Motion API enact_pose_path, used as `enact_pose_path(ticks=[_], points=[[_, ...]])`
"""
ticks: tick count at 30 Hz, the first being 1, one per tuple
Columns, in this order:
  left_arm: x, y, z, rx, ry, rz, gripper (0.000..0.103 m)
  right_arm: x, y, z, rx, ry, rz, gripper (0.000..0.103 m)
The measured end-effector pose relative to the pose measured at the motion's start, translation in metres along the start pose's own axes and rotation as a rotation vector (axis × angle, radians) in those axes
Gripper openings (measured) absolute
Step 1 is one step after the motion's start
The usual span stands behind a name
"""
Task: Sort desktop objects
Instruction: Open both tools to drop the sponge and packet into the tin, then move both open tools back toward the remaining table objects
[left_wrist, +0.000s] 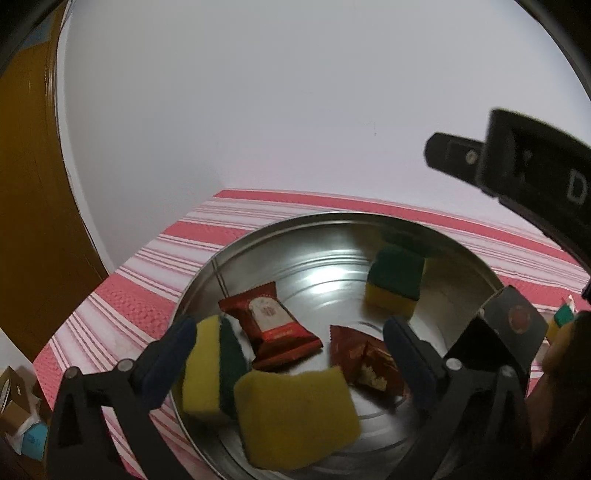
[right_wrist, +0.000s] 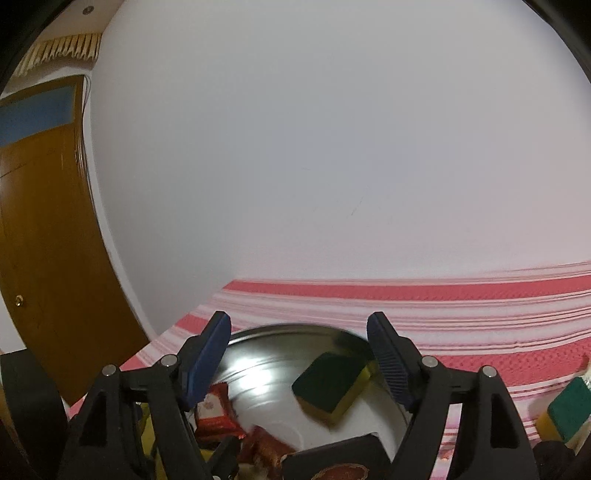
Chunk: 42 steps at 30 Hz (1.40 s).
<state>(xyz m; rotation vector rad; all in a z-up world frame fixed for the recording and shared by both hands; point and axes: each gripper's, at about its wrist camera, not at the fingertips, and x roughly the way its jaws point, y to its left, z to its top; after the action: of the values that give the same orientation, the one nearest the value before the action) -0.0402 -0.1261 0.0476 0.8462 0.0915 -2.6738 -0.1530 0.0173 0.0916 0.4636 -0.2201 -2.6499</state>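
A round metal tin (left_wrist: 207, 273) stands on the striped cloth. Inside it lie a red snack packet (left_wrist: 269, 325), a second red packet (left_wrist: 365, 362) and a green-and-yellow sponge (left_wrist: 397, 286) at the far side. My left gripper (left_wrist: 291, 354) hangs open over the tin. A blurred yellow sponge (left_wrist: 295, 417) sits loose below its fingers, and another sponge (left_wrist: 210, 369) stands on edge by the left finger. My right gripper (right_wrist: 297, 354) is open above the tin (right_wrist: 258, 332); the green-topped sponge (right_wrist: 332, 387) lies between its fingers, free of the pads.
A dark packet with a red seal (left_wrist: 513, 332) sits at the tin's right rim. One more sponge (right_wrist: 565, 410) lies on the red-and-white cloth (right_wrist: 443, 317) to the right. A white wall stands behind, a brown door (right_wrist: 44, 240) at left, and boxes (left_wrist: 22, 417) on the floor.
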Motion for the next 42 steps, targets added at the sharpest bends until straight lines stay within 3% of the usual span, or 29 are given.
enact_pose_path(ticks=[3,5,13,19,24,29,36,42], points=[[-0.005,0.002,-0.001,-0.012,-0.033,0.011,0.102,-0.005,0.007,-0.007,0.013,-0.04,0.0,0.08],[-0.006,0.001,-0.001,-0.011,-0.054,0.034,0.102,-0.011,0.007,-0.009,0.021,-0.071,-0.003,0.088],[-0.011,0.0,-0.002,-0.029,-0.064,0.067,0.102,-0.04,0.017,-0.024,-0.05,-0.183,-0.043,0.089],[-0.025,0.006,-0.003,-0.141,-0.109,0.059,0.102,-0.069,-0.005,-0.015,-0.059,-0.277,-0.1,0.097],[-0.031,-0.002,-0.007,-0.132,-0.174,0.107,0.102,-0.076,-0.017,-0.027,-0.033,-0.325,-0.115,0.097],[-0.037,-0.003,-0.011,-0.166,-0.207,0.117,0.102,-0.077,-0.02,-0.029,-0.09,-0.278,-0.179,0.097],[-0.047,-0.006,-0.013,-0.173,-0.249,0.168,0.102,-0.091,-0.025,-0.032,-0.117,-0.309,-0.21,0.097],[-0.053,-0.014,-0.014,-0.149,-0.251,0.129,0.102,-0.102,-0.042,-0.033,-0.082,-0.287,-0.239,0.097]])
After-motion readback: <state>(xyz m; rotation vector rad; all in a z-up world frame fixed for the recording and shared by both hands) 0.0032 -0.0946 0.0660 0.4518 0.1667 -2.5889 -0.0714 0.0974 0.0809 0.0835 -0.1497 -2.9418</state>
